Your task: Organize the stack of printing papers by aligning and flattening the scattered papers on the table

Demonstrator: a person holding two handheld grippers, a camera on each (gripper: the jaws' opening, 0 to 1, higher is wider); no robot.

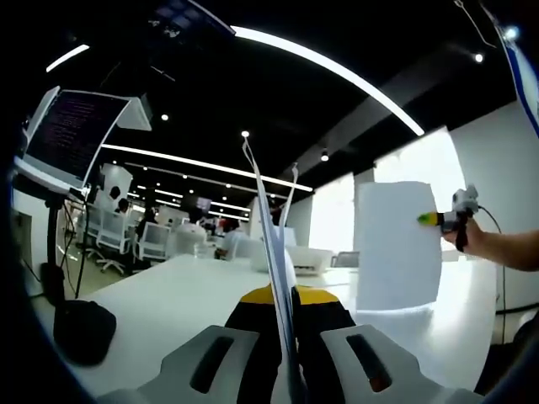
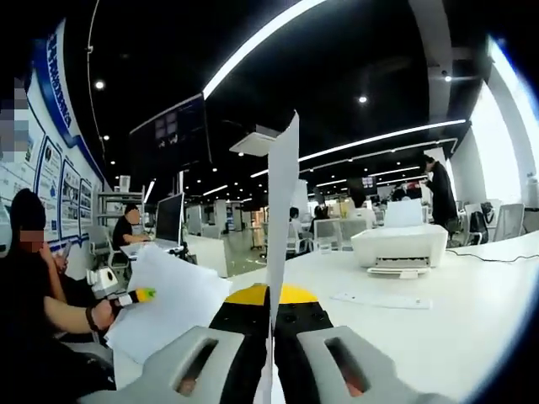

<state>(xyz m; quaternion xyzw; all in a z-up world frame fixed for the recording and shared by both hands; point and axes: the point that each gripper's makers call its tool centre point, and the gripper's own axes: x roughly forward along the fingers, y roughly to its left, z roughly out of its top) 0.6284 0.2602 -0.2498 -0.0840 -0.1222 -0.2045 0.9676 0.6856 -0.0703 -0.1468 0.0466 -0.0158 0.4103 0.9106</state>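
Papers [image 1: 274,252] upright above white table [image 1: 185,303], open office.

We find ourselves in a large open-plan office, shown by the long white table [image 2: 472,295] with a white printer [image 2: 399,246] on it, rows of office chairs [image 1: 152,240], a monitor [image 2: 169,217], seated people [image 2: 126,227] and strip ceiling lights [image 1: 337,71].

Your white papers [image 1: 278,252] rise edge-on at the centre of the left gripper view, between grey fingers [image 1: 210,362] with black-and-yellow inner parts. At right, a second white sheet [image 1: 396,244] meets a green-and-yellow tip. The surface [image 1: 168,295] is white. In the right gripper view, the printer [image 2: 400,244] at right is white; the wall posters [image 2: 59,194] at left are blue and white.
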